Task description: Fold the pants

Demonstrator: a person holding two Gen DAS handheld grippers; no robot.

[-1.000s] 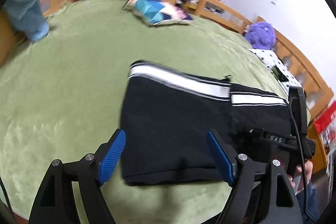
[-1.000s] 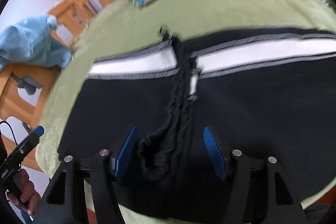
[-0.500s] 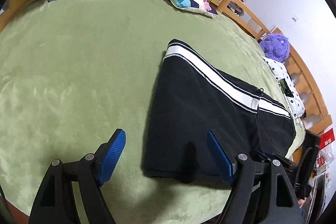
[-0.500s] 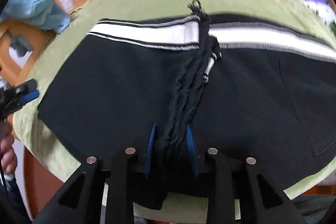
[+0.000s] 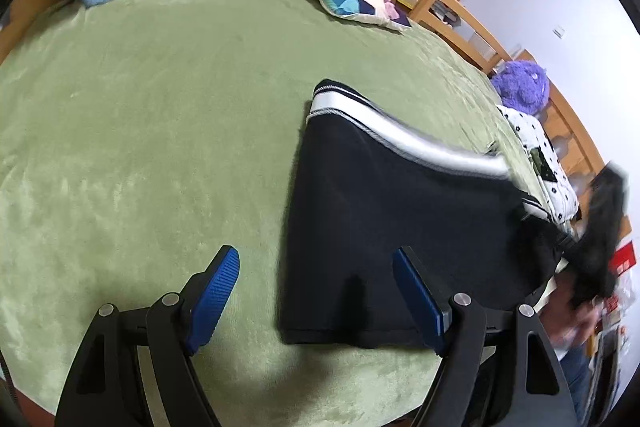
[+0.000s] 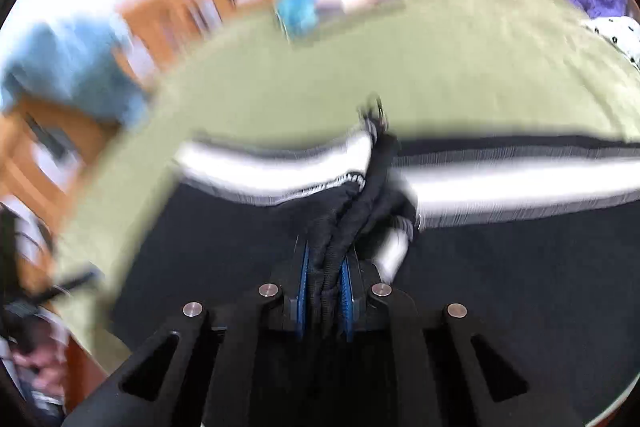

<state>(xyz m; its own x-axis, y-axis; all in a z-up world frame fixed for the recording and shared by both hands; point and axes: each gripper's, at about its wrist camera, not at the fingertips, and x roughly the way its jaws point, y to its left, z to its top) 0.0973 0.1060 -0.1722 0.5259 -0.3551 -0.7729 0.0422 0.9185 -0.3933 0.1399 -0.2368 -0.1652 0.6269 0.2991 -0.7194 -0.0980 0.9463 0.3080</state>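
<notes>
Clamping bunched black pants [image 6: 328, 227], our right gripper [image 6: 324, 303] had just closed; our left gripper [image 5: 316, 291] stood released above their hem.

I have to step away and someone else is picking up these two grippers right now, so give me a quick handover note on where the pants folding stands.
Right gripper: jaws have just closed on a bunched ridge of the black pants at their near edge; it is shut on the fabric.
Left gripper: open, nothing between its fingers, over the pants' near corner.
The pants lie mostly flat on the green blanket, white stripe along the far edge.
Done: right-hand pinch taken.
Left: probably grip the corner with the left gripper, then fold and smooth.
</notes>
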